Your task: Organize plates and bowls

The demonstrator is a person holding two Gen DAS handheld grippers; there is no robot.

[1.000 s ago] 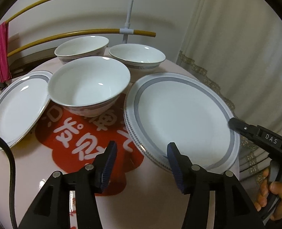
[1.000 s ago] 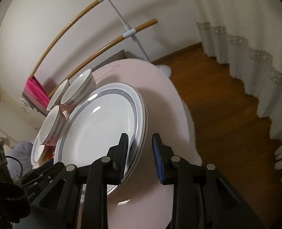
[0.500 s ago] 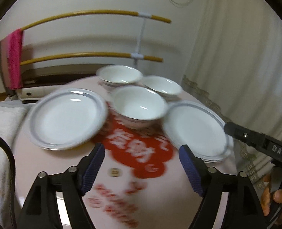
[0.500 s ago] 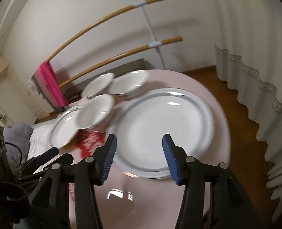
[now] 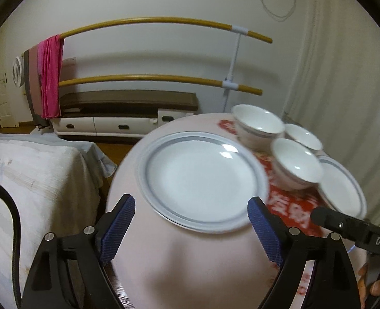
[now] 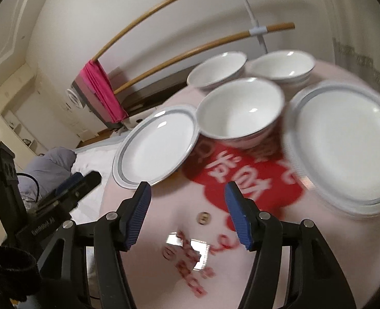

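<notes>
A white plate with a grey band (image 5: 203,180) lies at the left of the round pink table (image 5: 190,270). My left gripper (image 5: 190,199) hovers over the plate's near rim. Its jaws are opening, and the blue pads (image 5: 118,225) stand clear of the rim. Three white bowls (image 6: 241,108) (image 6: 217,69) (image 6: 282,64) cluster at the back middle. A stack of matching plates (image 6: 344,144) sits on the right. My right gripper (image 6: 187,186) hangs over the table's front, jaws opening, with nothing between them. The left plate (image 6: 156,144) is just ahead of it.
A red printed patch (image 6: 241,180) and a small round disc (image 6: 203,217) mark the tabletop. Left of the table is a bed with a white cover (image 5: 35,180). Behind stand a rack of yellow bars (image 5: 164,23) with a pink cloth (image 5: 51,77), and a curtain (image 5: 344,77) at right.
Both grippers swung left, away from the right plate stack. The right gripper's jaws, nearly shut around that stack's rim, came off it and widened. The left jaws widened too, and the left plate now fills that view.
</notes>
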